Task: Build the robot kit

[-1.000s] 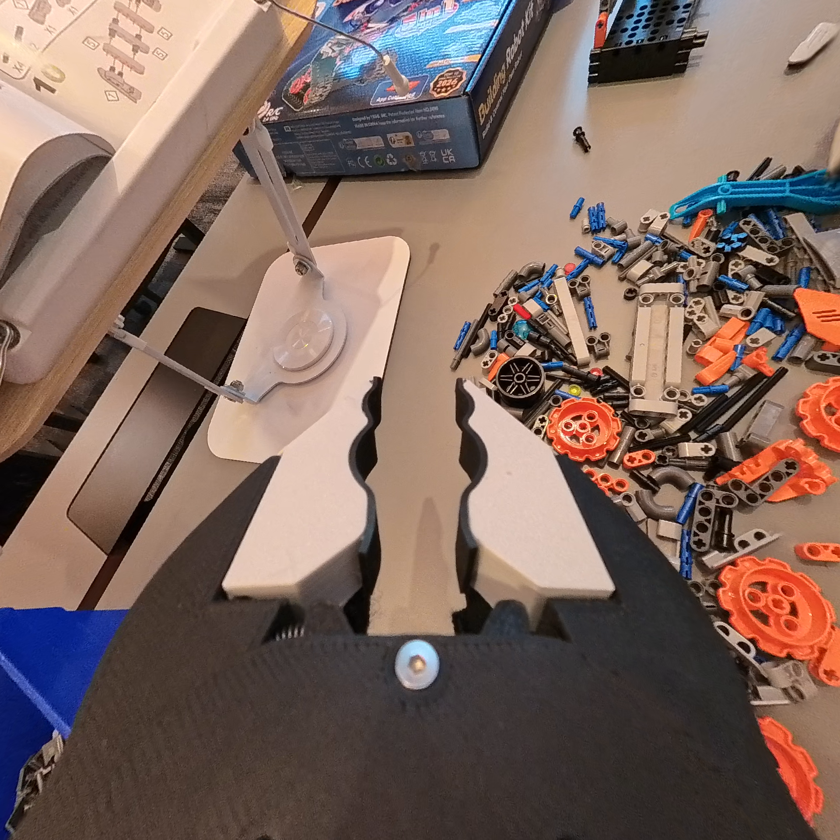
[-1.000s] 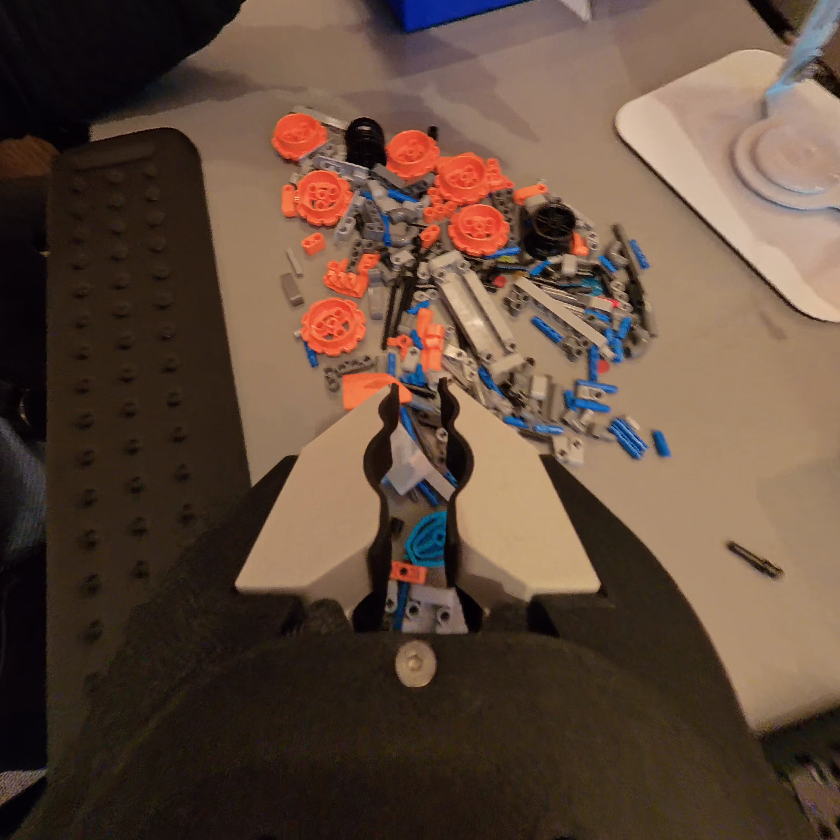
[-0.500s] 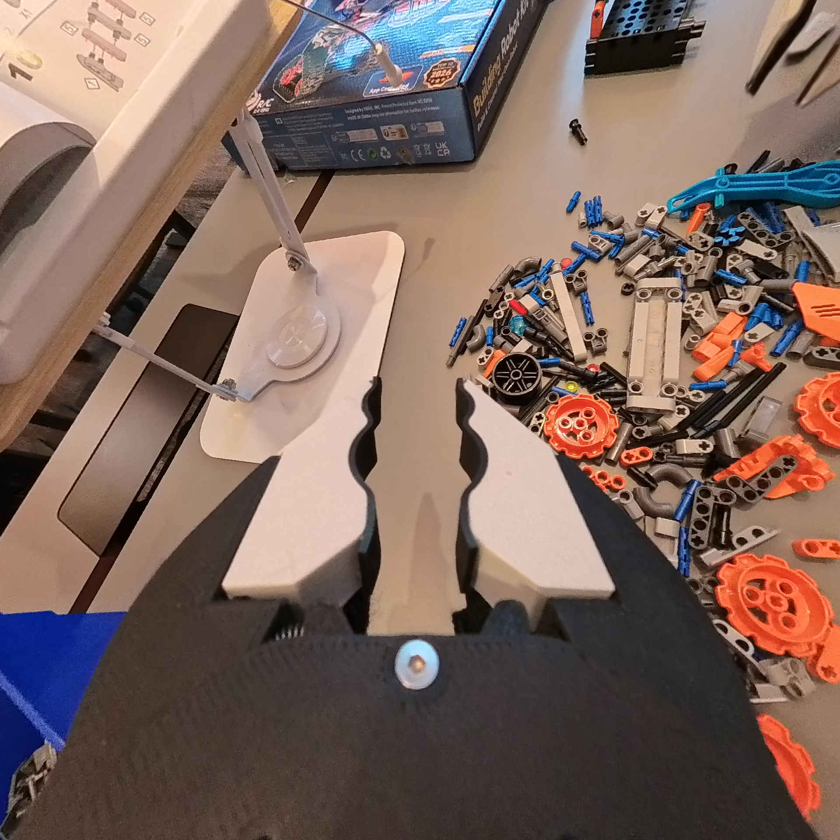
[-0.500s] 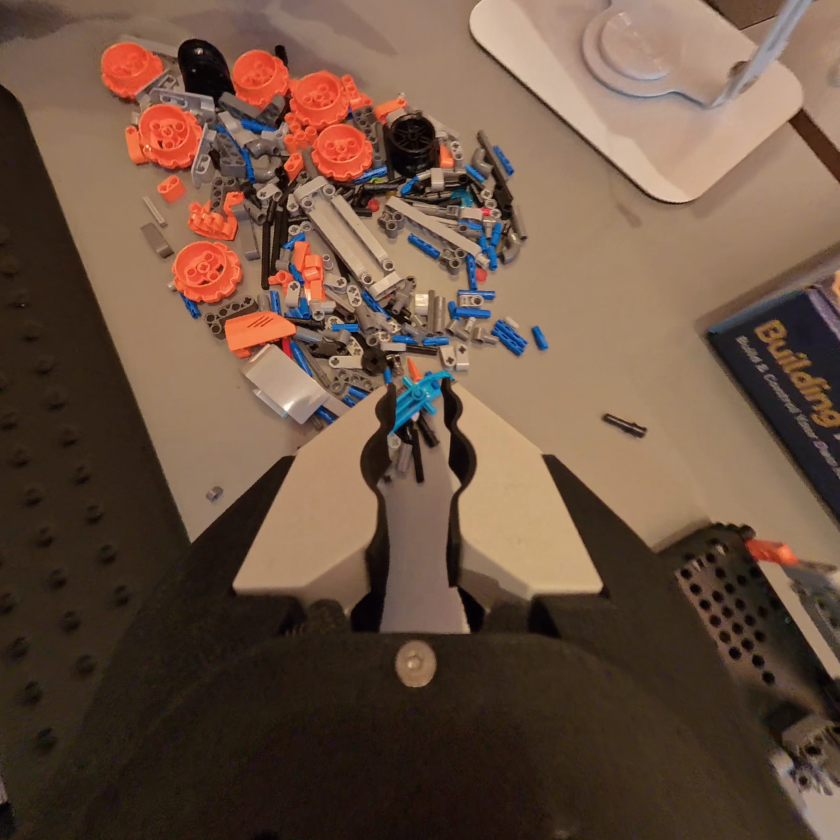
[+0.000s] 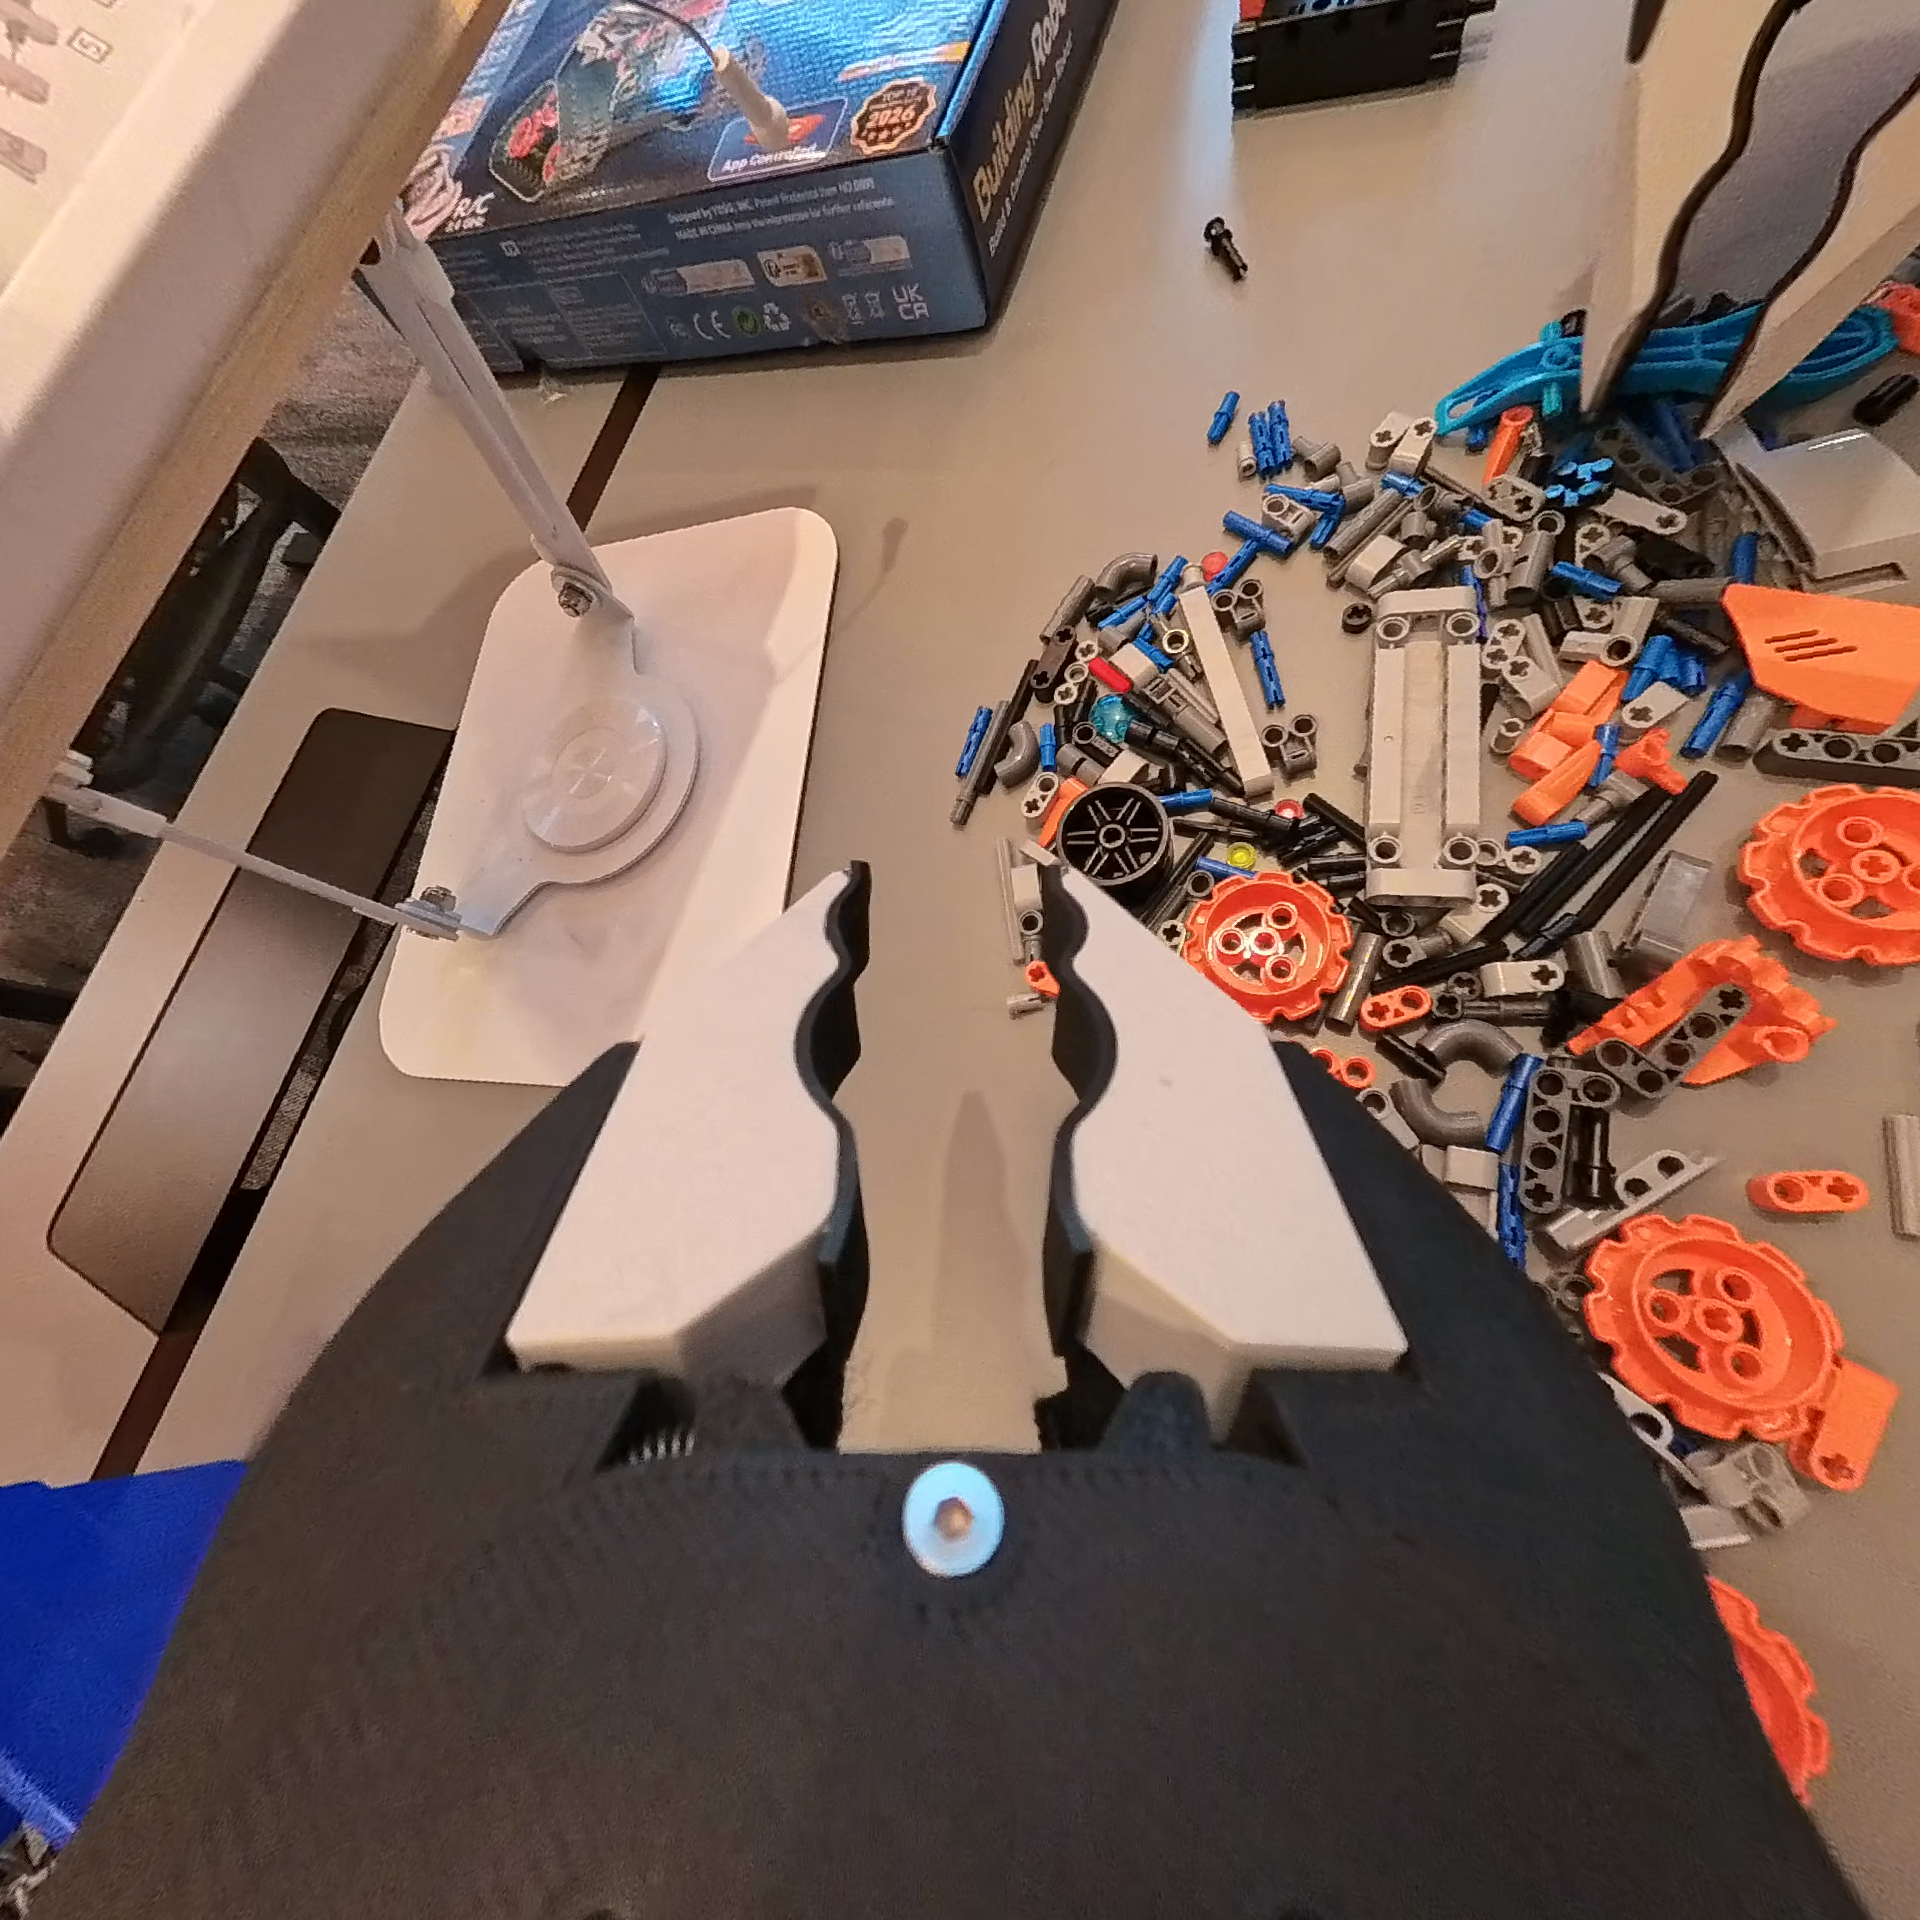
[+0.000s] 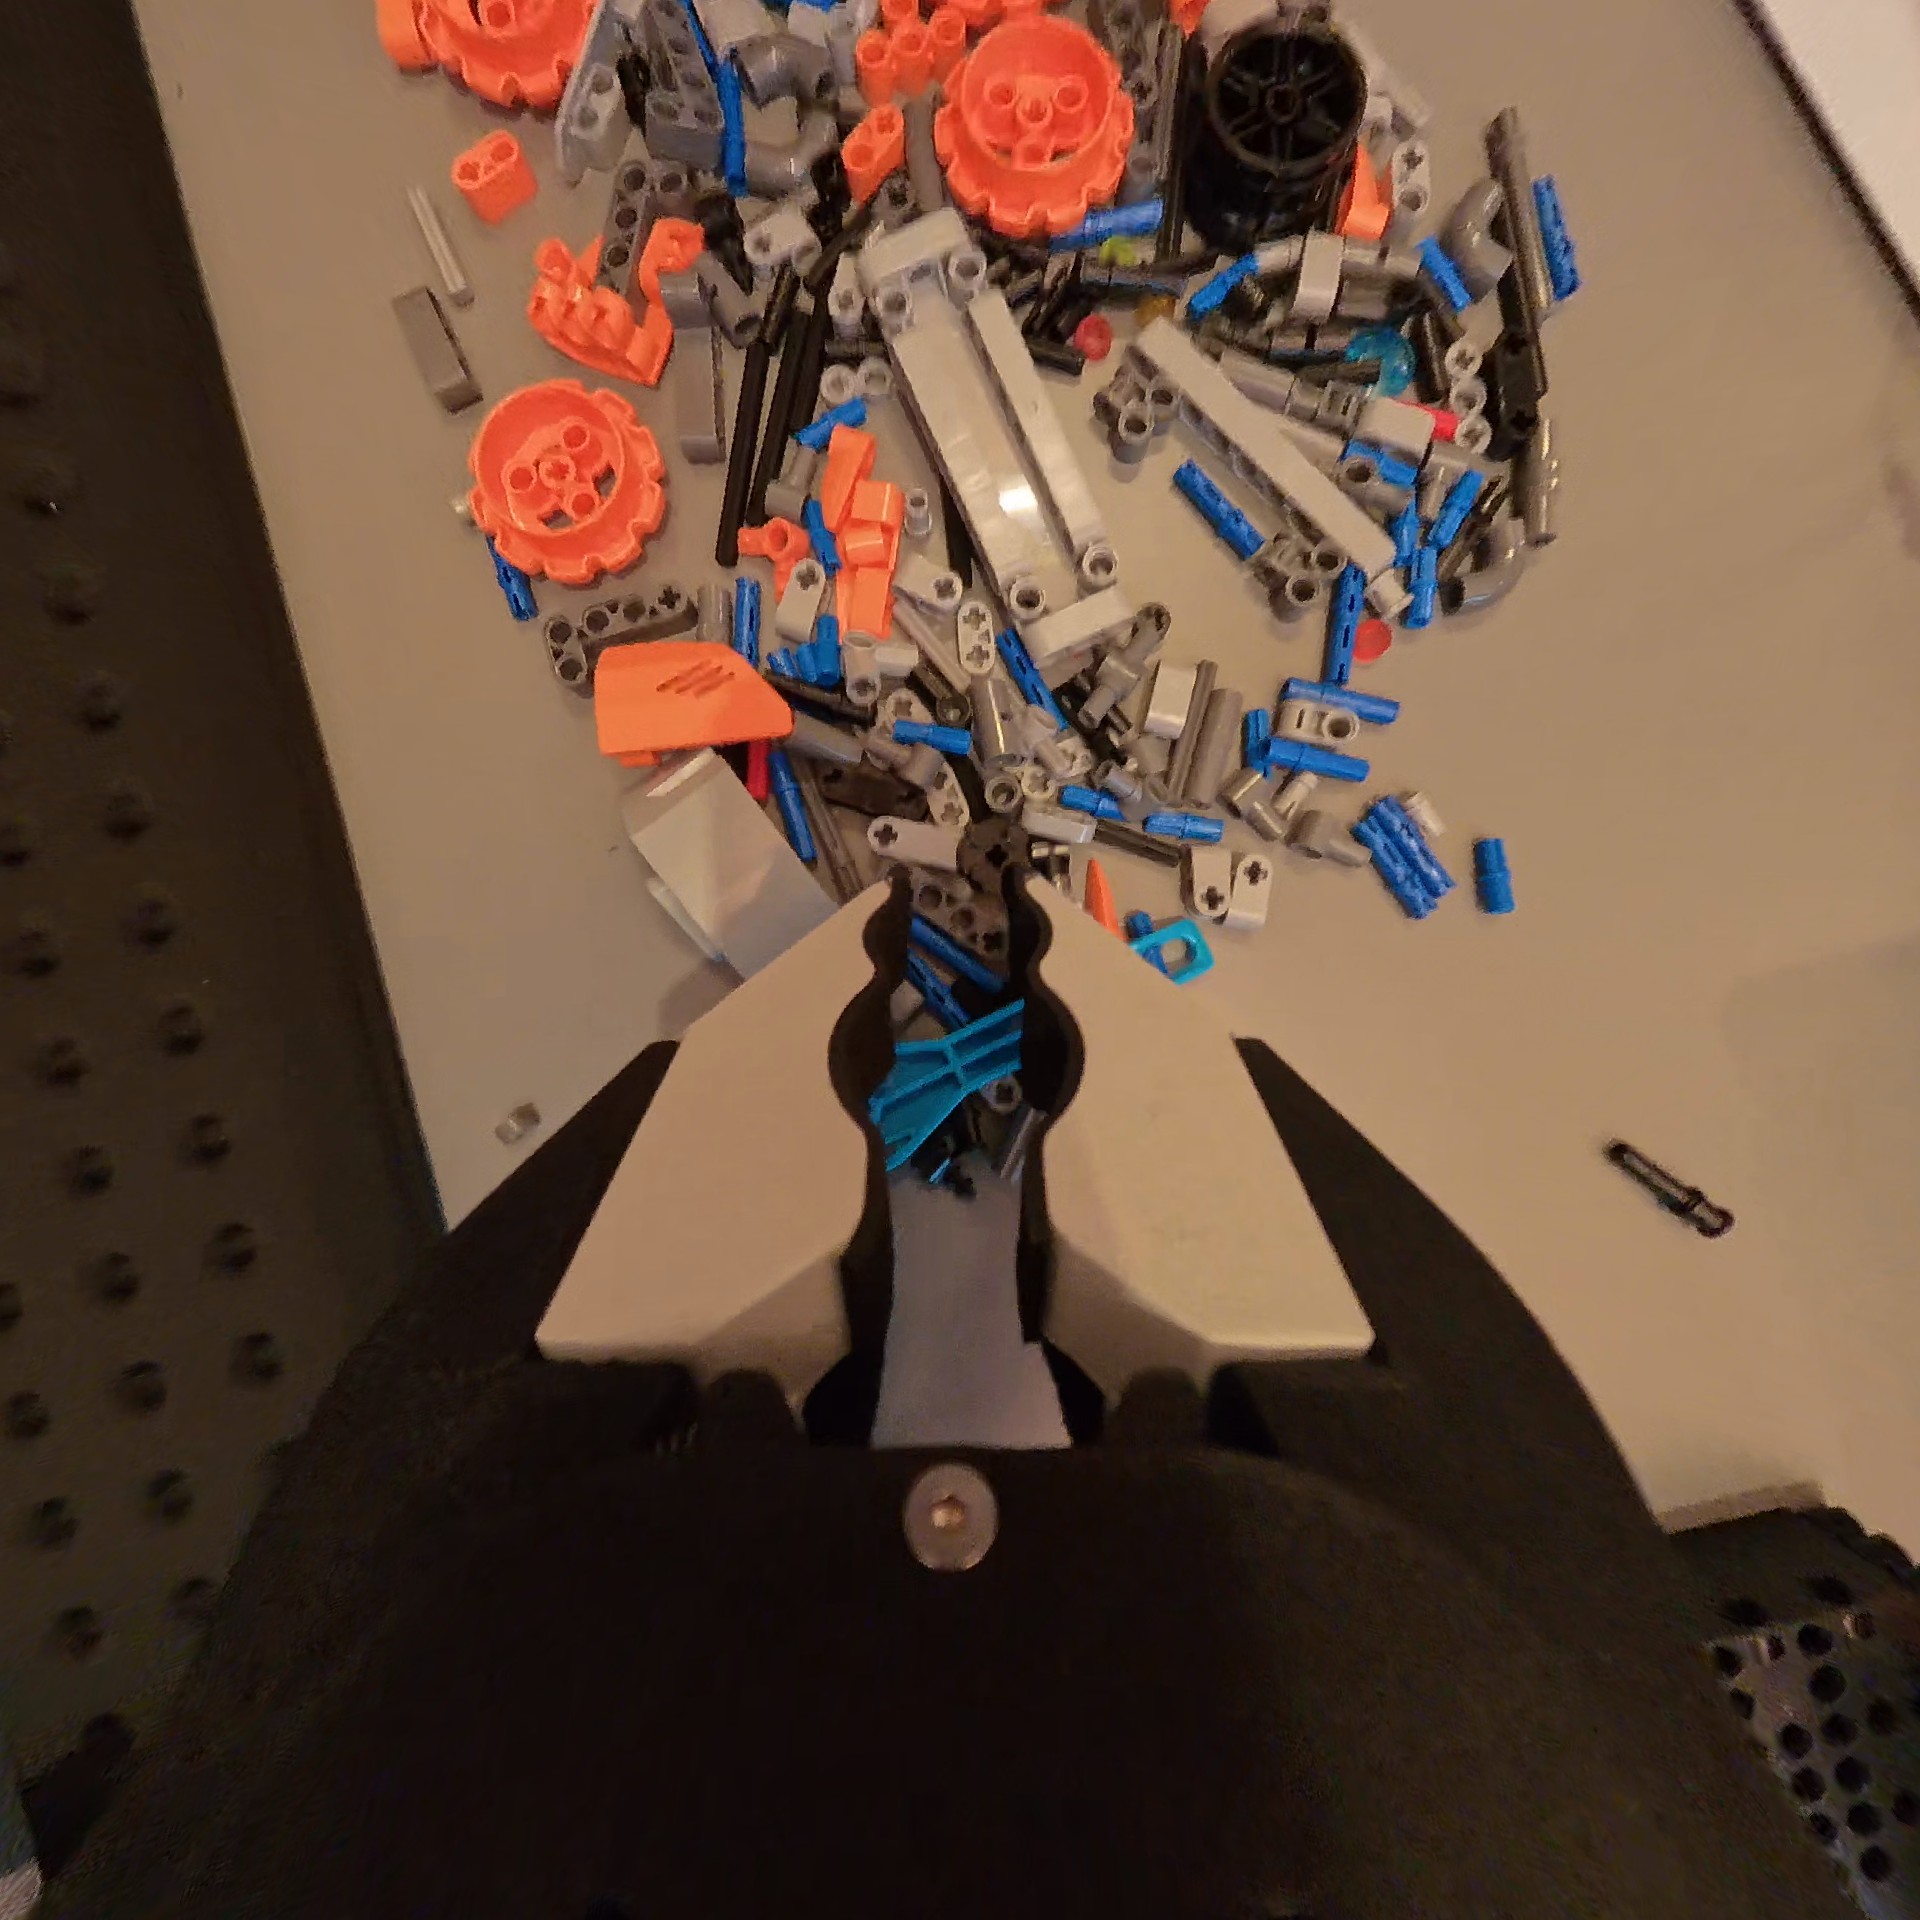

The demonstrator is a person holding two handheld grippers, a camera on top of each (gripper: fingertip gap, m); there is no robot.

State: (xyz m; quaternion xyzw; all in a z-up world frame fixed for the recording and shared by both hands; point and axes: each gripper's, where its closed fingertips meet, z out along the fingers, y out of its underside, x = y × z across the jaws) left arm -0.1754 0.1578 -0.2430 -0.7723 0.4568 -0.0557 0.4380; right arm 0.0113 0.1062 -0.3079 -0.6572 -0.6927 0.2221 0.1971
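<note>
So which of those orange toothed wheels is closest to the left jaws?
The orange wheel just right of the left gripper, beside the black spoked wheel. The other orange wheels lie farther right or nearer the camera.

Left tool (image 5: 954, 914) jaws parted, level, empty. Right tool (image 6: 954, 894) jaws parted, pointing steeply down.

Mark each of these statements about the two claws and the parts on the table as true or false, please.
1. The left claw is open and holds nothing. True.
2. The right claw stands over the turquoise part at the near edge of the pile. True.
3. The black wheel lies inside the blue box. False: it lies in the pile on the table.
4. The orange gears are stacked in one tower. False: they lie scattered, flat.
</note>
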